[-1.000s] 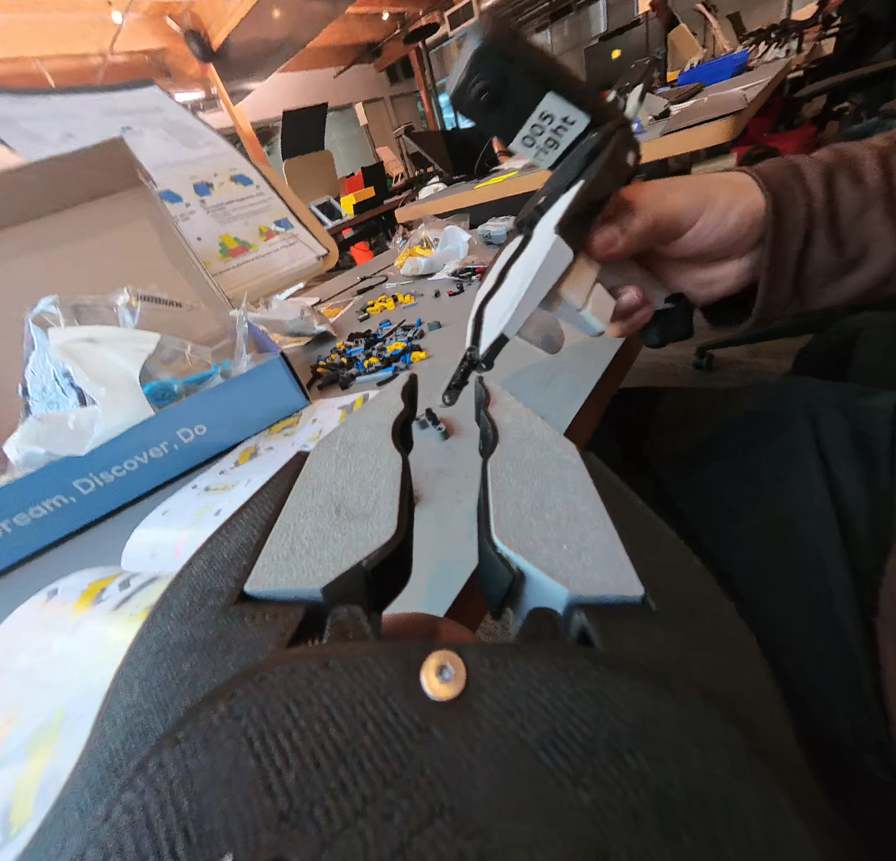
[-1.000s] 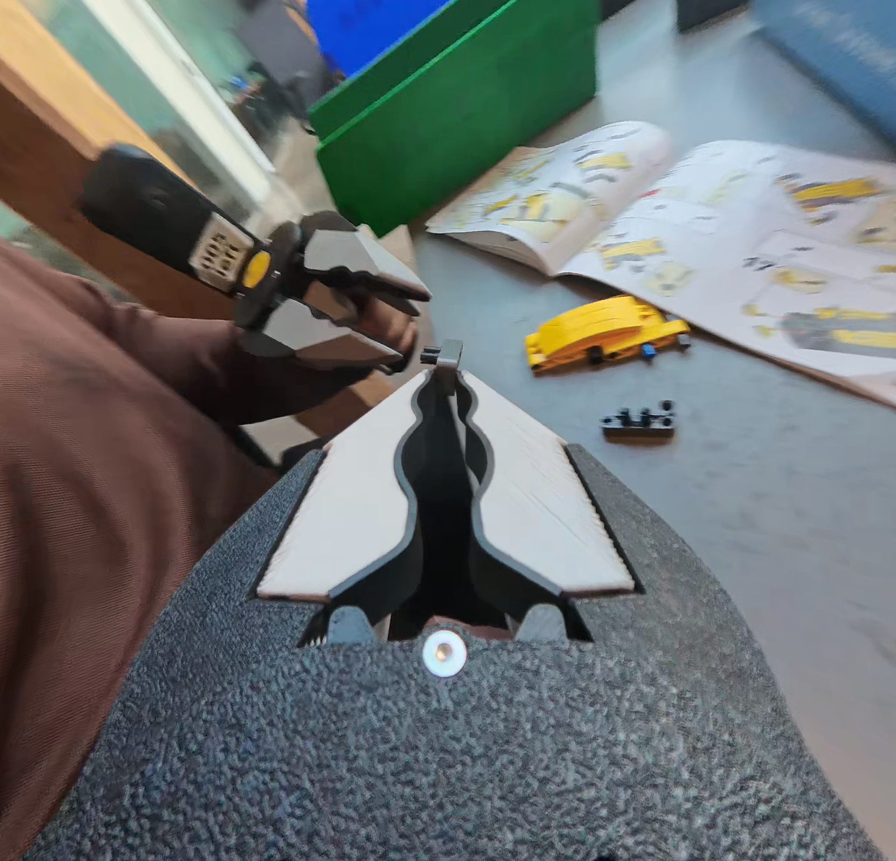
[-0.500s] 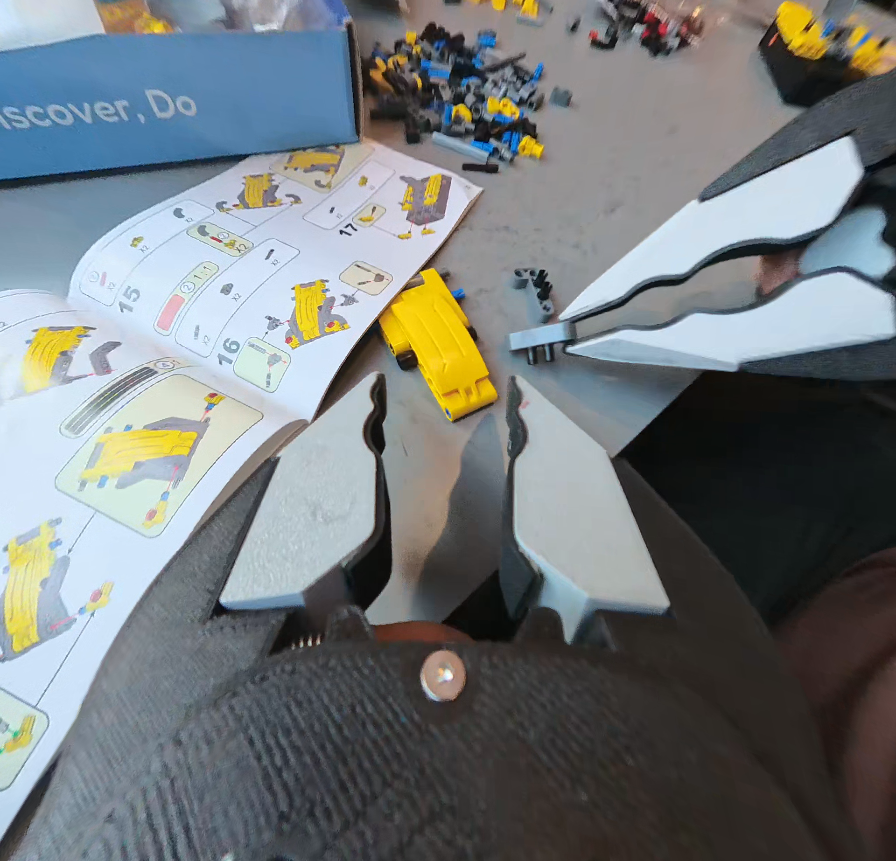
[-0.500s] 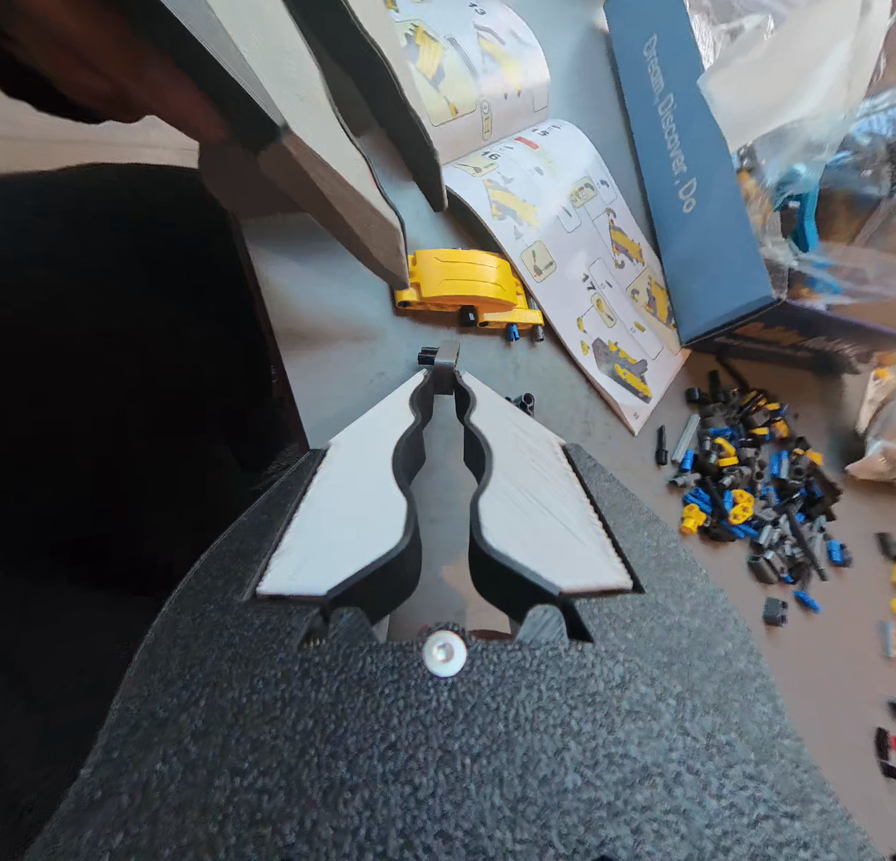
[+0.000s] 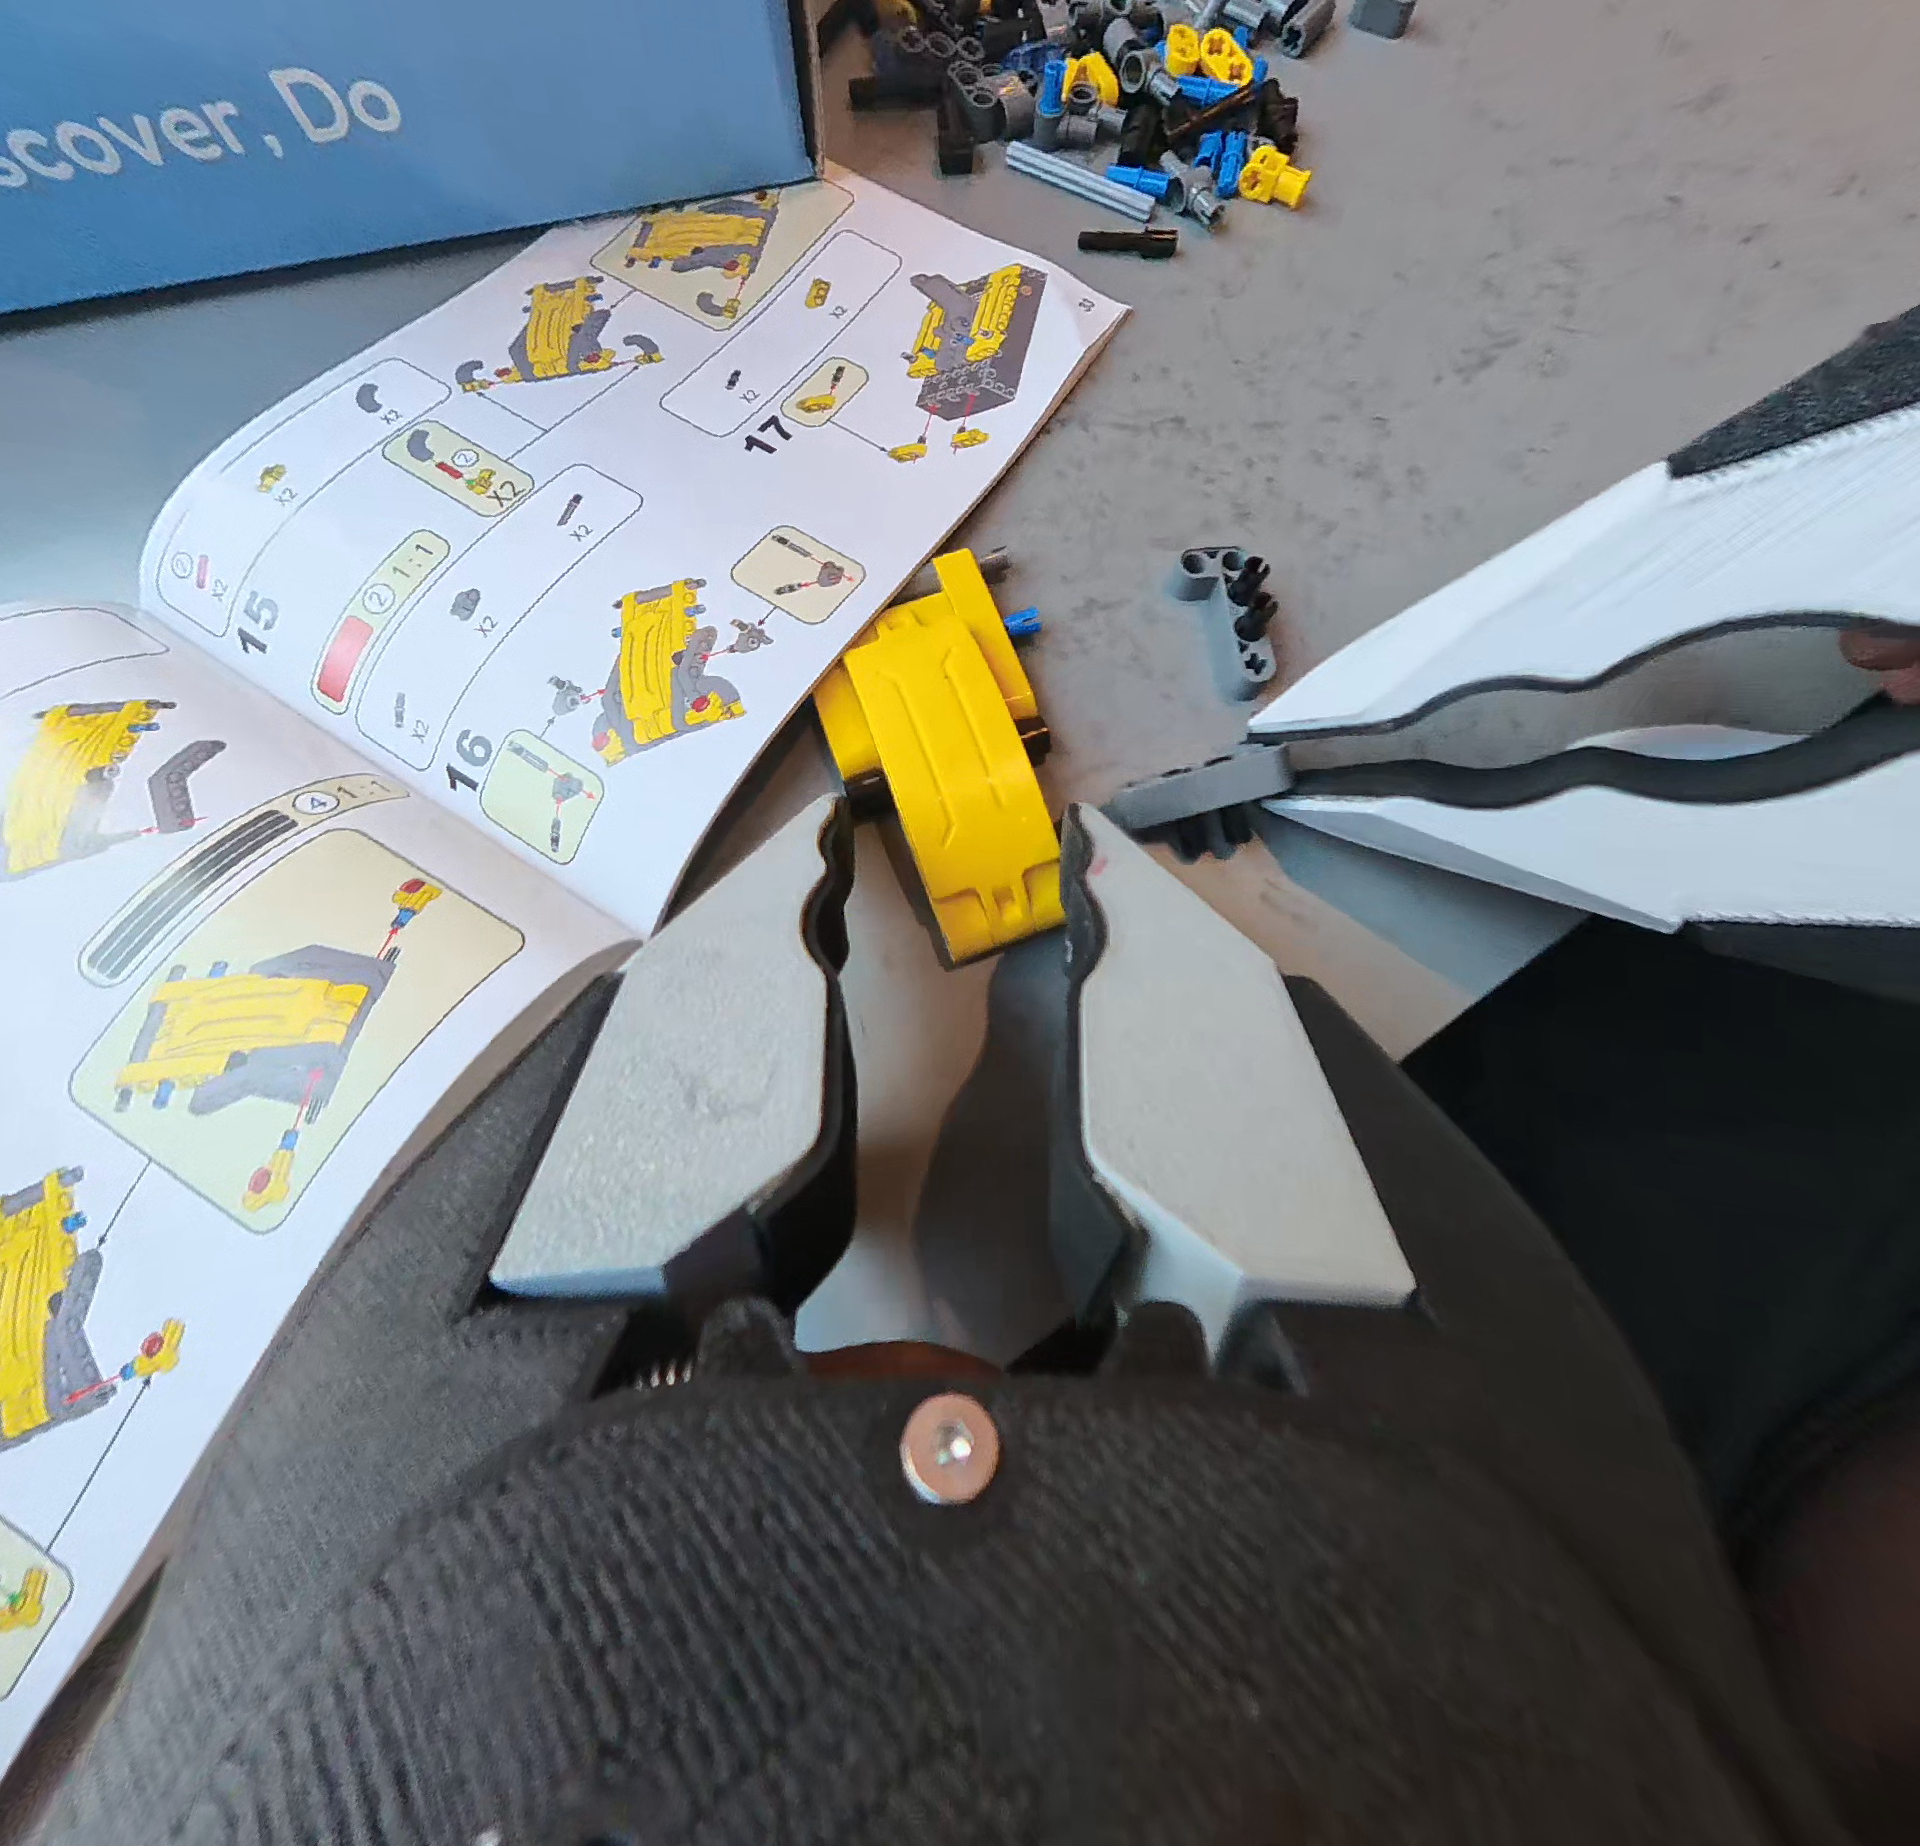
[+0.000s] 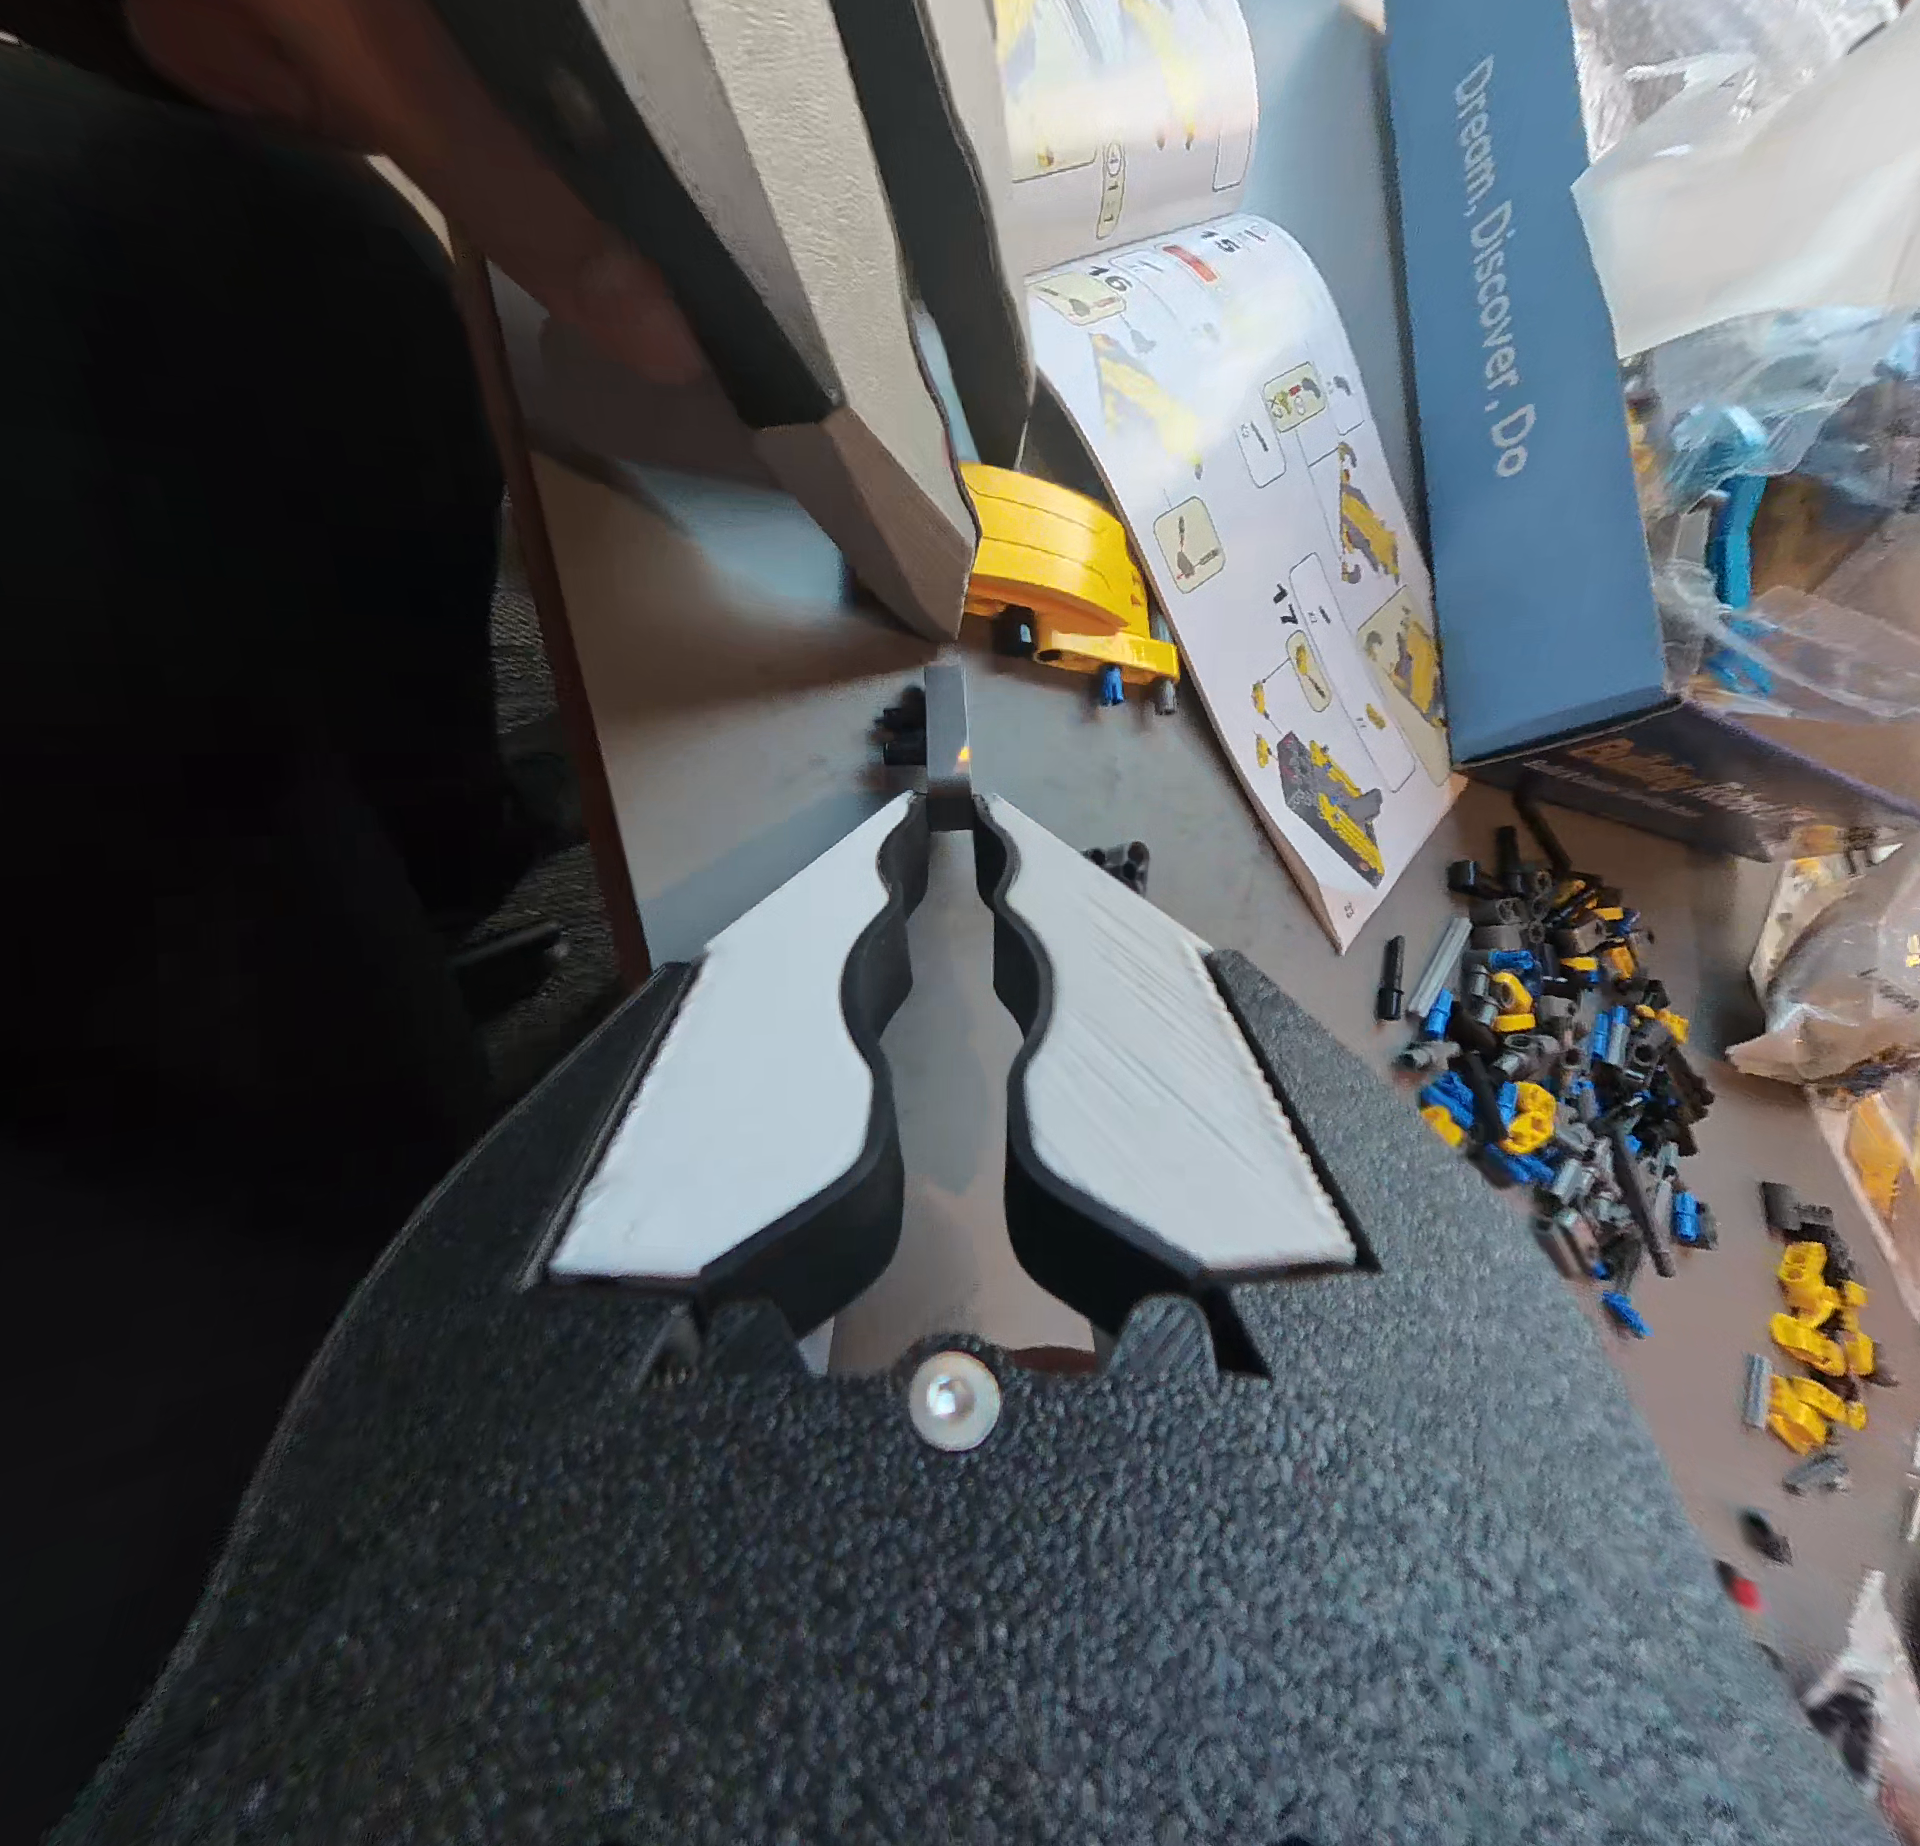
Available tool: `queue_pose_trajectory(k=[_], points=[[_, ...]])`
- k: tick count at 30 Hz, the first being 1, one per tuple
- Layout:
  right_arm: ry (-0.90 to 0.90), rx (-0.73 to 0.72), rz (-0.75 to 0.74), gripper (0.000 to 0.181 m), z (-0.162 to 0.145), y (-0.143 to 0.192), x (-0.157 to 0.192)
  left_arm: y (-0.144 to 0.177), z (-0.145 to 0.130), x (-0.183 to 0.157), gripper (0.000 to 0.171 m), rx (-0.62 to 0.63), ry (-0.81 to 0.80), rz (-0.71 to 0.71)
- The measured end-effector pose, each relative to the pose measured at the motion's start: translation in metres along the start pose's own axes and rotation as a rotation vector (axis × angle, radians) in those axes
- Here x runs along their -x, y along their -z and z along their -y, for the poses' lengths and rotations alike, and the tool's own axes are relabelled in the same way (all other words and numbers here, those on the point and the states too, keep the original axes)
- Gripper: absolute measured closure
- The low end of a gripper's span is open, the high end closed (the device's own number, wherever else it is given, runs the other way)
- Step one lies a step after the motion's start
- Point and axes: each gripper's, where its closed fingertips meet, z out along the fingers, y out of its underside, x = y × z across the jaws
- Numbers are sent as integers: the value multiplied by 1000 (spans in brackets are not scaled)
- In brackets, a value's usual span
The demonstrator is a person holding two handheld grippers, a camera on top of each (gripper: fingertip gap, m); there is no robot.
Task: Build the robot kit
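the left gripper (image 5: 951, 866), in the centre of the left wrist view, has its jaws spread, one on each side of the near end of a yellow brick assembly (image 5: 940, 747) that lies on the grey table (image 5: 1507, 290) just beside the open instruction booklet (image 5: 499, 591); whether the tips already touch it i cannot tell. the right gripper (image 6: 948, 804) is pinching one grey beam (image 6: 945, 731) at its end, so the beam sticks out forward, with black pins (image 6: 902, 726) on its side. in the left wrist view this beam (image 5: 1195, 790) hangs just right of the yellow piece.

i judge the yellow assembly light, stiff and smooth, so a bit slippery; the flat long sides seem the best place to take it, not the small pins.

i count one yellow assembly, one held beam, one small grey angled piece (image 5: 1226, 617) alone on the table, one booklet, one blue box (image 5: 395, 92) at upper left, and one loose pile of small parts (image 5: 1122, 61) at the top, too many to count.
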Motion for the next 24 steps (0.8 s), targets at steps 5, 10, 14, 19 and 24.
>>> queue_pose_trajectory(k=[5,10,14,19,24], points=[[-135,-9,118,168,0,6,9,14,-12,2,134,-6,27,33],[-203,0,186,176,-1,9,15,26,-21,3,134,-16,45,29],[-202,3,218,174,-2,11,19,32,-24,0,127,-32,91,-20],[-220,-63,386,164,3,28,27,46,-27,1,126,-47,89,-78],[-142,-85,435,155,-5,34,9,52,-31,6,129,3,41,-149]])
